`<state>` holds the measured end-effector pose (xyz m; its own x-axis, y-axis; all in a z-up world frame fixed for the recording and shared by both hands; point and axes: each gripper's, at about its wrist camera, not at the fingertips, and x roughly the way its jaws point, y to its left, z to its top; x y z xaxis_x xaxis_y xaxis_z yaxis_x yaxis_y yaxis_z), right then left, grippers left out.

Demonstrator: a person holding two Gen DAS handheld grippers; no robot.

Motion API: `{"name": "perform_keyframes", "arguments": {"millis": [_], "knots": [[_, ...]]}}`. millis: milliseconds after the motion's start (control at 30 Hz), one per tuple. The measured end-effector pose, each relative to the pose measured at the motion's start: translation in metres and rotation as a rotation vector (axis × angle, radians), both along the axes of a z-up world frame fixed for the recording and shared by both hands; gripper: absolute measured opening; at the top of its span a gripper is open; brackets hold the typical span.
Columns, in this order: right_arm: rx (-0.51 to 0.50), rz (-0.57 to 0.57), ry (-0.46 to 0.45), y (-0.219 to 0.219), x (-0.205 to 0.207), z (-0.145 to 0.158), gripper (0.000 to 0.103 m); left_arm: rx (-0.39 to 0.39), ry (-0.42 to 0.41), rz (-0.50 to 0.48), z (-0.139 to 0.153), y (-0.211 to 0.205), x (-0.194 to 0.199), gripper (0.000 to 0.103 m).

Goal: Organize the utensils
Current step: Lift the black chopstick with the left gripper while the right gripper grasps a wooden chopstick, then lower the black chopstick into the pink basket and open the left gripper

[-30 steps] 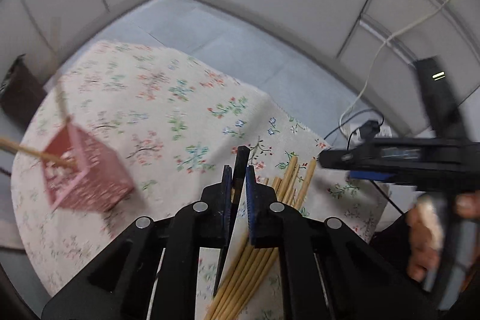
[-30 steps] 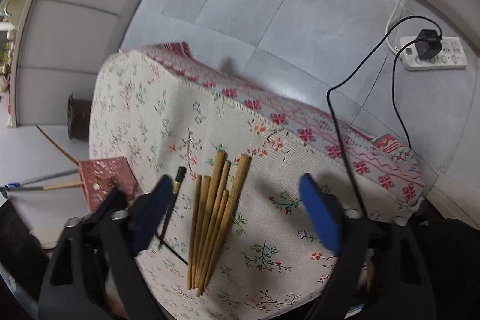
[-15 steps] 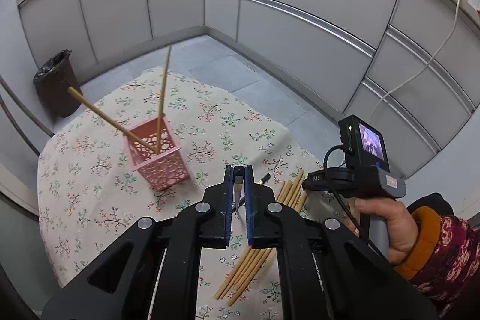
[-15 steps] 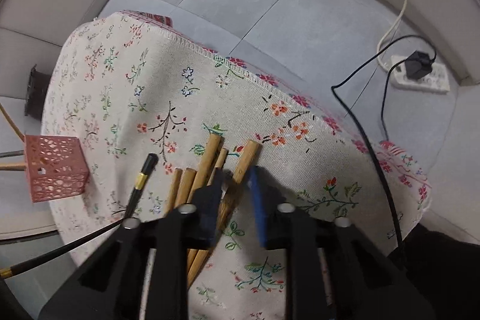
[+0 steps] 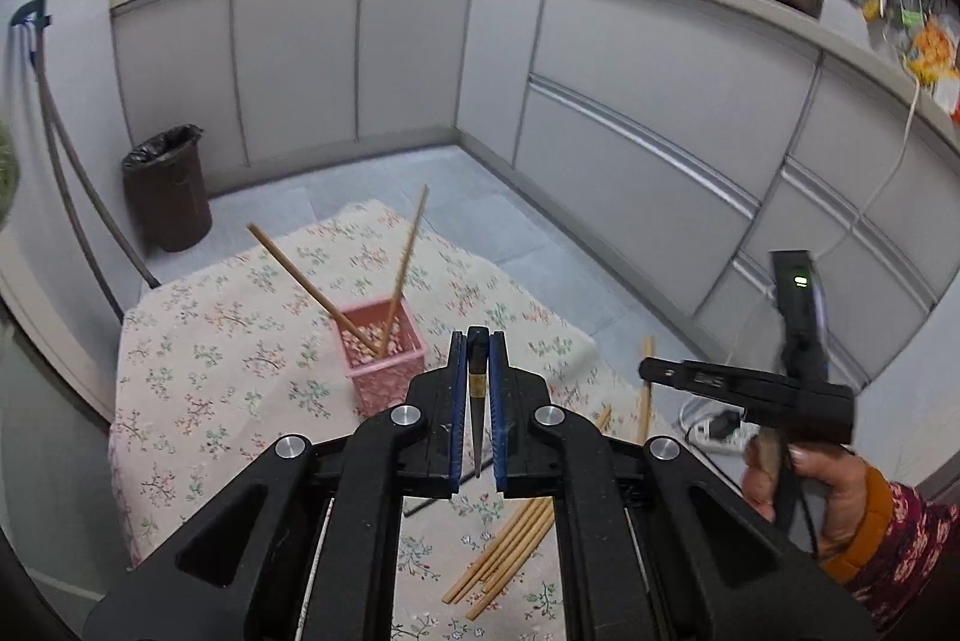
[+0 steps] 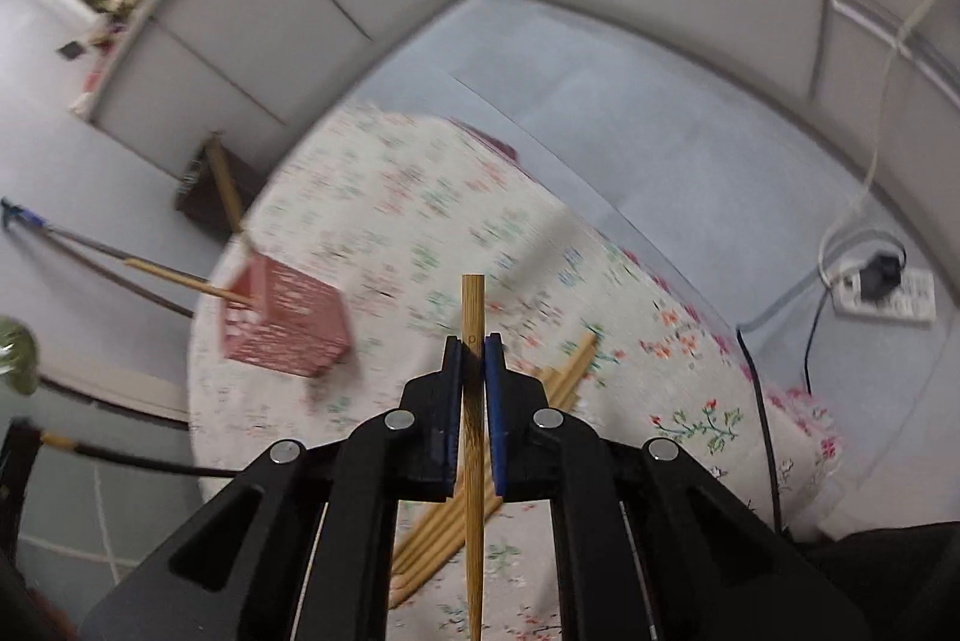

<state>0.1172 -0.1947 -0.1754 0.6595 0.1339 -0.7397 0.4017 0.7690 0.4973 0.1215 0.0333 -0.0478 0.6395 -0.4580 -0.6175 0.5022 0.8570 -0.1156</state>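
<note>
My left gripper [image 5: 477, 359] is shut on a black chopstick [image 5: 477, 389], held up above the floral tablecloth [image 5: 210, 341]. Just left of it stands the pink perforated basket [image 5: 384, 365] with two wooden chopsticks leaning in it. A pile of wooden chopsticks [image 5: 510, 545] lies under the gripper. My right gripper [image 6: 473, 347] is closing tight on one wooden chopstick [image 6: 472, 308], pads pressing it, lifted over the pile [image 6: 567, 371]. The basket [image 6: 282, 323] is to its left. The right gripper [image 5: 654, 371] also shows in the left wrist view.
A person's hand [image 5: 804, 473] in a patterned sleeve holds the right gripper's handle. A dark trash bin [image 5: 171, 191] stands on the floor behind the table. A power strip [image 6: 888, 293] with cables lies on the floor at the right. Grey cabinets ring the room.
The right gripper closed on one wooden chopstick from the pile and lifted it. The left gripper rose with the black chopstick, and the basket came into view close by.
</note>
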Motion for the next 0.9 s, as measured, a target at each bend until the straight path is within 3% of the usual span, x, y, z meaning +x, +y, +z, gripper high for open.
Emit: {"name": "perform_keyframes", "arguments": {"millis": [300, 500, 733, 900], "knots": [[-0.068, 0.050, -0.293, 0.011, 0.008, 0.110, 0.008, -0.105, -0.075, 0.124, 0.040, 0.028, 0.013, 0.007], [-0.078, 0.050, -0.485, 0.018, 0.042, 0.157, 0.008, -0.146, -0.144, 0.220, 0.059, 0.030, 0.031, 0.007], [-0.081, 0.081, -0.577, 0.035, 0.101, 0.160, 0.008, -0.153, -0.170, 0.308, 0.049, 0.024, 0.070, 0.007], [-0.097, 0.087, -0.600, 0.043, 0.134, 0.142, 0.008, -0.111, -0.074, 0.300, 0.009, 0.017, 0.104, 0.008]]}}
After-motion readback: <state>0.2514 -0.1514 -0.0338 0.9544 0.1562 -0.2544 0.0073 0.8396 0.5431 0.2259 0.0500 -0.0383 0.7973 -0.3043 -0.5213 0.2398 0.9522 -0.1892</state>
